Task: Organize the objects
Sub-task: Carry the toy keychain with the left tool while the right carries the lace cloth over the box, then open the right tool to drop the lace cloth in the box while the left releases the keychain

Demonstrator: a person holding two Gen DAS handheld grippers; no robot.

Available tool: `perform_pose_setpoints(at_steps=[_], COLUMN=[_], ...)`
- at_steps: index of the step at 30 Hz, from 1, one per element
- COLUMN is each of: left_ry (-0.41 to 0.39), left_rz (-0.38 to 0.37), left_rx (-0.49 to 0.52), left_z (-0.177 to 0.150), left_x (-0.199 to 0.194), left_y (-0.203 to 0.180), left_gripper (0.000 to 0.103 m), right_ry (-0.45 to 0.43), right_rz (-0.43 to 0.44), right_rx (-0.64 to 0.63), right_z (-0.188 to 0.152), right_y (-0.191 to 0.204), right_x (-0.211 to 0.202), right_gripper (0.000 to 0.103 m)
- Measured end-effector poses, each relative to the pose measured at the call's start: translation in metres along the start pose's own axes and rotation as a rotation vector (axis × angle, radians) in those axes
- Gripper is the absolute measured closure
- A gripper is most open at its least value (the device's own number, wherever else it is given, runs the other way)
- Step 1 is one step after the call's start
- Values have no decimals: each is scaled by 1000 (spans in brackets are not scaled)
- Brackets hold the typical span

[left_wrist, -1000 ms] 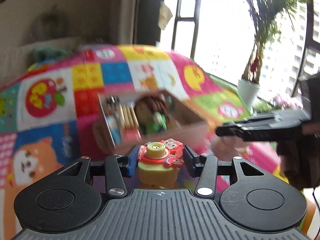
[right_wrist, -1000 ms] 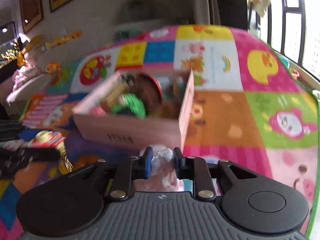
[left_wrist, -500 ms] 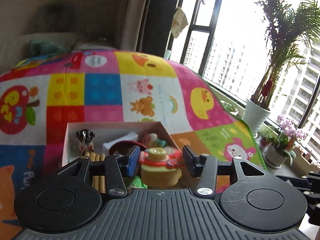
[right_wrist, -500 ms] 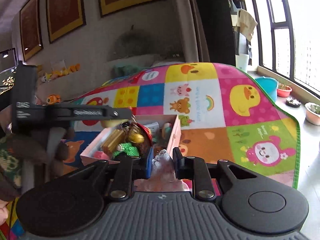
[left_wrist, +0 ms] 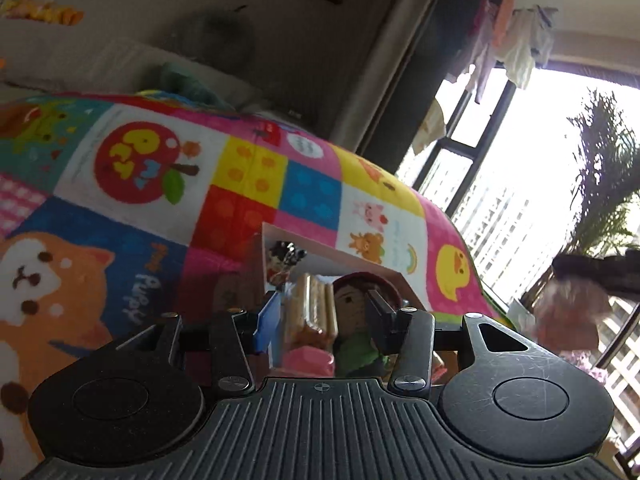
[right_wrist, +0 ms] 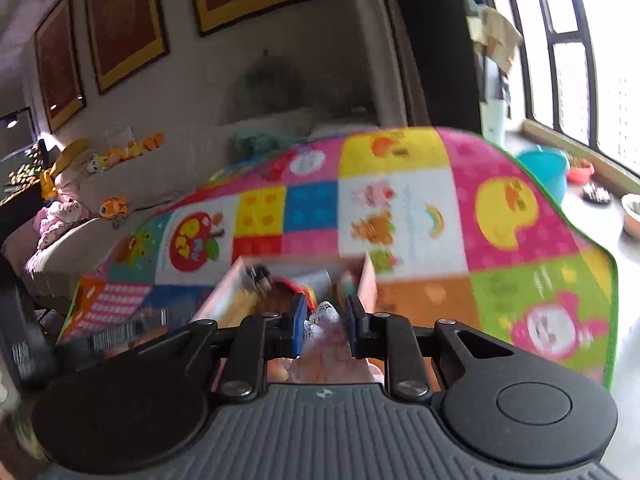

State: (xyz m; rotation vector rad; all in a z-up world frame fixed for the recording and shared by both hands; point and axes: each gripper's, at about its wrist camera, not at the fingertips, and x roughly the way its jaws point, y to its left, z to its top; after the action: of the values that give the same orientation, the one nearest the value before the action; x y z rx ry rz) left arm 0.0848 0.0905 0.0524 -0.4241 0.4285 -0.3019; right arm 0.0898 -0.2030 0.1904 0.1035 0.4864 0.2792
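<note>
My left tongs stand apart, empty, over the pink cardboard box; right tongs are clamped on a pale lacy cloth toy. It goes into the box next.

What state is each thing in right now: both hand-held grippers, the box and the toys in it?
Left hand-held gripper: open, nothing between its pads.
Right hand-held gripper: shut on a lacy pink toy.
Cardboard box: open-topped, resting on the play mat, partly filled with toys.
Doll: inside the box.
Wooden sticks: inside the box, beside the doll.
</note>
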Motion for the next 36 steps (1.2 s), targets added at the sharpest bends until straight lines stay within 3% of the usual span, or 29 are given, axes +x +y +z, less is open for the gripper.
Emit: perform_pose_setpoints(at_steps=[5, 9, 14, 16, 17, 18, 22, 26, 29, 34, 36], left_ry=[-34, -38, -53, -58, -58, -59, -63, -59, -55, -43, -19], left_rz=[-51, -78, -68, -70, -71, -70, -62, -51, -45, -55, -63], left_rx=[-177, -276, -344, -355, -358, -357, -341, -331, -331, -321, -310], left_z=[-11, -13, -10, -10, -10, -10, -9, -10, -11, -11, -11], left_x=[1, 2, -5, -7, -7, -7, -7, -6, -6, -4, -1], left_y=[42, 65, 77, 78, 78, 77, 74, 74, 75, 74, 73], left_gripper=[53, 53, 53, 53, 53, 53, 53, 53, 53, 53, 53], right_ry=[3, 58, 319, 364, 354, 323, 241, 383, 492, 585, 615], right_rz=[-13, -39, -119, -143, -142, -146, -102, -34, -86, -114, -120], right_rx=[-14, 22, -7, 4, 7, 8, -58, -24, -13, 125, 115], right_z=[63, 74, 36, 28, 32, 36, 55, 40, 21, 13, 7], right_y=[44, 74, 95, 92, 90, 89, 101, 113, 111, 79, 76], right_x=[80, 160, 243, 248, 245, 237, 213, 235, 257, 289, 298], right_gripper=[83, 83, 82, 75, 63, 60, 61, 72, 76, 76, 75])
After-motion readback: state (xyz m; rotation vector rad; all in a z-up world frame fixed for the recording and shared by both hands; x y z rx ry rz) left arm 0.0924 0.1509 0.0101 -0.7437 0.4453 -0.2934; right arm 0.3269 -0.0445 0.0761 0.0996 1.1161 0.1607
